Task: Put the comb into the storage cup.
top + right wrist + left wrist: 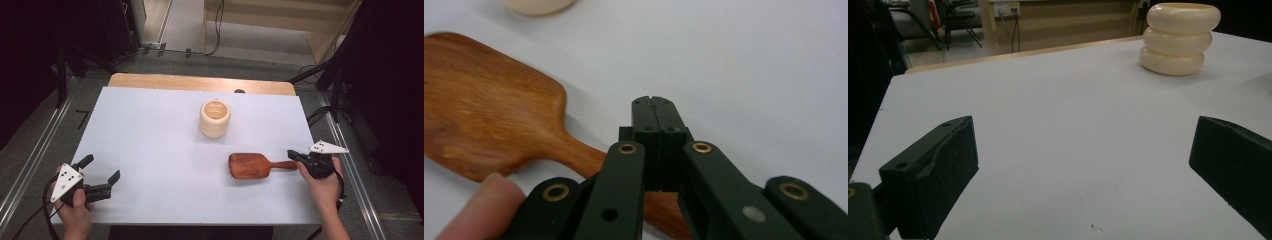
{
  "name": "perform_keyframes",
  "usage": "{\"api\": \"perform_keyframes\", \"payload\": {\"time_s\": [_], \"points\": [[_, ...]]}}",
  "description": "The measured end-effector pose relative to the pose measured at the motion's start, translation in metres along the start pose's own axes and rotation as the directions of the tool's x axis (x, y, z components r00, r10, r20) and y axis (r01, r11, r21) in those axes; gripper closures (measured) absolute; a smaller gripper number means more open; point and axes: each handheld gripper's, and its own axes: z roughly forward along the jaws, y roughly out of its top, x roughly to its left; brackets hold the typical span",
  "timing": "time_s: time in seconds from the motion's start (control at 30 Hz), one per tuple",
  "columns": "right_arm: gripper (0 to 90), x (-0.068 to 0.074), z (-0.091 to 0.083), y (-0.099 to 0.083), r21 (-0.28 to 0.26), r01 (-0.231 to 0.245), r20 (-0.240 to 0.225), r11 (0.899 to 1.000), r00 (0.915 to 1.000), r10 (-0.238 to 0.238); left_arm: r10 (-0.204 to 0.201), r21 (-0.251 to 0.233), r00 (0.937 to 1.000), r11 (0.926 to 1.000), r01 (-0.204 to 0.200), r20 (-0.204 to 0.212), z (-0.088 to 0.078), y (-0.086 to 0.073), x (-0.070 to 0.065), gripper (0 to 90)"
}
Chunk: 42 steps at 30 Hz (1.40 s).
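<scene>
lying under shut right tool [655,107]; hairbrush [484,107] handle beneath

The black hand-held gripper [655,107] rises from the bottom edge, its two jaws pressed flat together with only a thin seam between them and nothing caught in that seam. Brass-coloured rivets dot its linkage arms. Beneath the arms runs the narrow handle of a reddish-brown wooden paddle hairbrush [484,110], whose broad, grained back spreads toward the left edge and lies on the white worktop [749,60]. The handle passes under the gripper, below its closed tips. A fingertip [484,205] shows blurred at the lower left, and the base of a cream-coloured rounded vessel [538,5] sits at the top edge.
</scene>
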Motion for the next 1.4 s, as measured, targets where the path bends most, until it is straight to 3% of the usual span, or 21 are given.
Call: {"api": "perform_keyframes", "payload": {"time_s": [0.2, 0.5, 0.7, 1.1, 1.4], "points": [[88.0, -0.011, 0.009, -0.001, 0.062, -0.028, -0.003, 0.998, 0.9996, 0.028, -0.002, 0.001, 1.0, 1.0, 0.002, -0.001, 0.0, 0.0, 0.0, 0.0], [88.0, -0.013, 0.026, -0.001, 0.17, 0.001, 0.015, 0.985, 0.9999, -0.004, -0.003, 0.001, 1.0, 1.0, 0.003, 0.0, 0.0, 0.0, 0.0, 0.0], [88.0, -0.017, 0.026, -0.003, 0.184, -0.022, 0.001, 0.983, 0.9997, 0.023, -0.003, 0.006, 1.0, 1.0, 0.003, 0.0, 0.0, 0.0, 0.0, 0.0], [88.0, -0.019, 0.026, -0.007, 0.208, -0.004, -0.007, 0.978, 1.0, 0.005, -0.002, 0.007, 1.0, 1.0, 0.002, -0.004, 0.001, 0.0, 0.0, 0.0], [88.0, -0.017, 0.012, -0.019, 0.203, 0.002, -0.028, 0.979, 0.9996, 0.004, -0.001, 0.005, 1.0, 1.0, 0.001, -0.009, 0.001, 0.0, 0.0, 0.0]]}}
